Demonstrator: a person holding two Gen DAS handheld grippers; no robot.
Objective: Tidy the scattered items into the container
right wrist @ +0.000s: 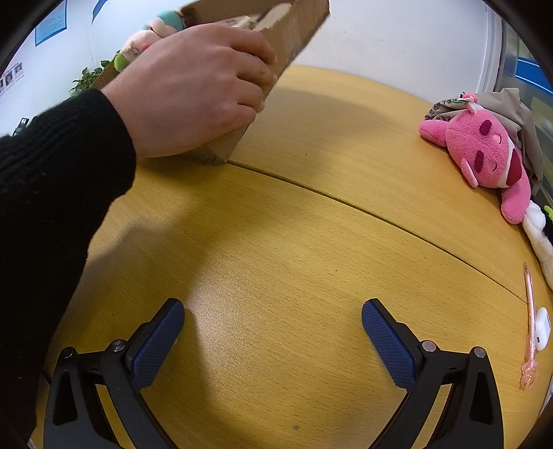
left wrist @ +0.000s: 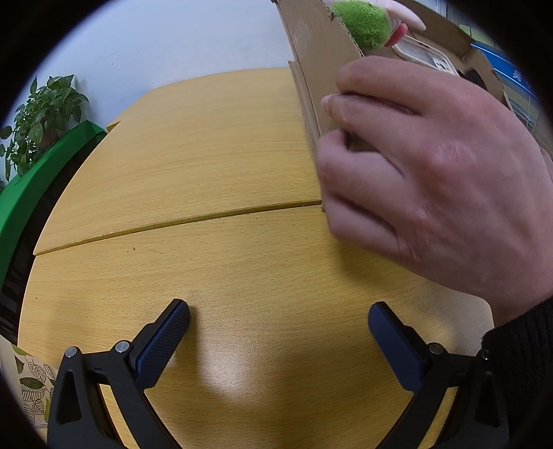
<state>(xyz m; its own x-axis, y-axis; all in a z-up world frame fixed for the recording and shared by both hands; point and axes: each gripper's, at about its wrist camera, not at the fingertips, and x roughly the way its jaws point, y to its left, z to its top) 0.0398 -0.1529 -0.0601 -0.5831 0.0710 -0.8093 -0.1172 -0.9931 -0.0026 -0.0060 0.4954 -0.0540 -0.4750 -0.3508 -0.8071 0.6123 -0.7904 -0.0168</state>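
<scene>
cardboard box [right wrist: 297, 31] ahead-left — right gripper [right wrist: 273, 323] gaping

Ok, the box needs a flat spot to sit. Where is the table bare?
Bare wood spans the middle, from the seam to both open grippers, left and right. The right edge is crowded: pink plush, pen, white case. A hand tilts the cardboard box at the back.
</scene>
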